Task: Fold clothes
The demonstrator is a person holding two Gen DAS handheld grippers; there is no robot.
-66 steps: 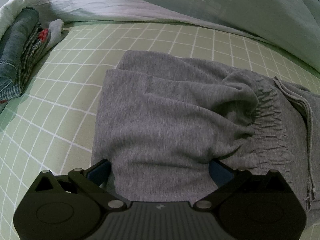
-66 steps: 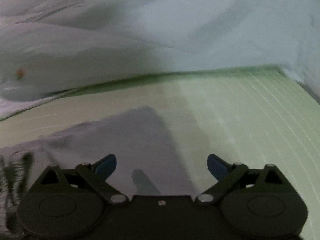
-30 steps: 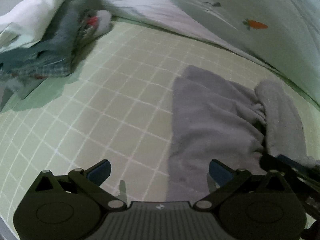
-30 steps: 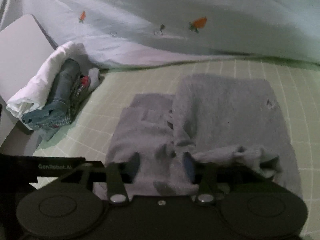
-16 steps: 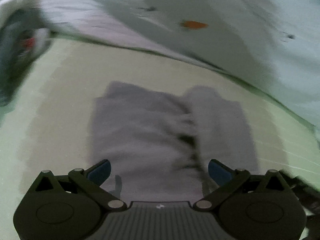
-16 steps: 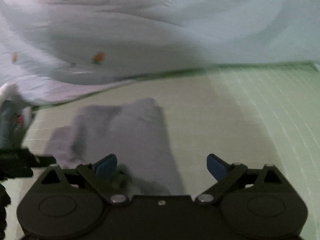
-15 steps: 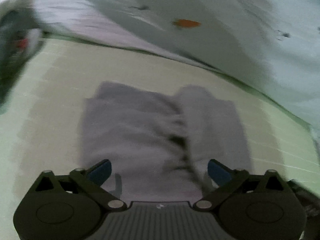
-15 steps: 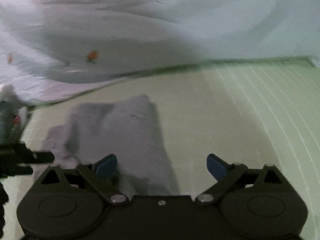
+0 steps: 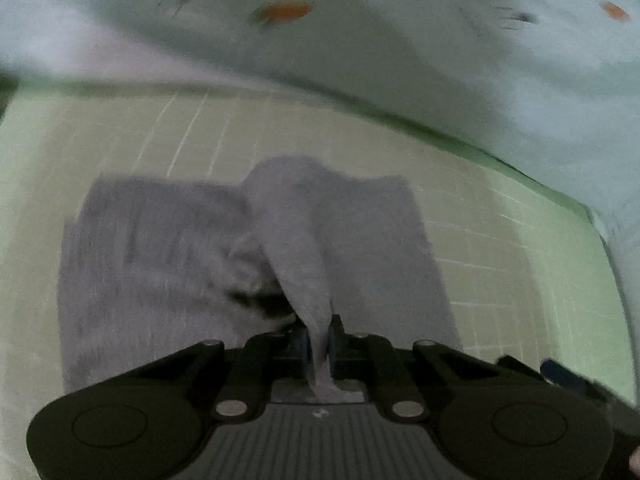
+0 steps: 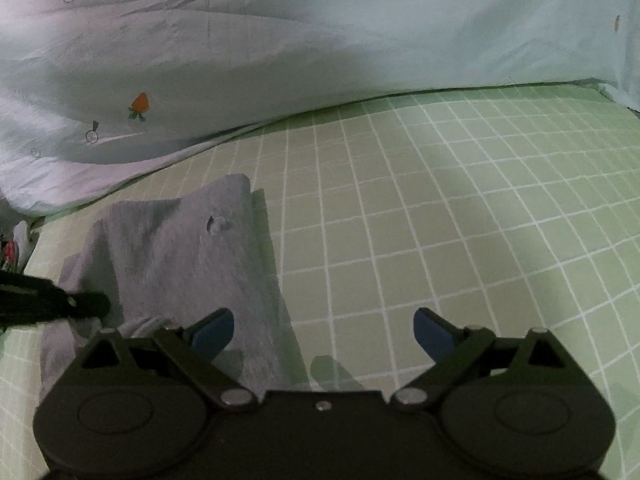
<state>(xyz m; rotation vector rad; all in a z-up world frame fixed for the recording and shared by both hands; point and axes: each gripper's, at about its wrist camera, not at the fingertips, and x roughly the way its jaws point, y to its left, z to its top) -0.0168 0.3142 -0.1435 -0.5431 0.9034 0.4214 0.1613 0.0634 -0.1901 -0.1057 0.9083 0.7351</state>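
Note:
A folded grey garment (image 9: 160, 264) lies on the green checked sheet (image 9: 500, 248). My left gripper (image 9: 318, 346) is shut on a ridge of its grey cloth, which rises in a pinched fold between the pads. In the right wrist view the same grey garment (image 10: 180, 256) lies at the lower left, with a small hole in its top layer. My right gripper (image 10: 323, 330) stands open over the bare sheet just right of the garment's edge, nothing between its blue pads. The left gripper's black tip (image 10: 56, 306) shows at the left edge.
A pale duvet with carrot prints (image 10: 280, 60) is bunched along the far side of the sheet (image 10: 460, 208). A bit of a clothes pile (image 10: 16, 246) peeks in at the far left. The right gripper's tip (image 9: 560, 372) shows low right in the left wrist view.
My left gripper has swung right onto the garment and closed on a fold of it. My right gripper let go of the cloth, opened wide and moved to the garment's right edge.

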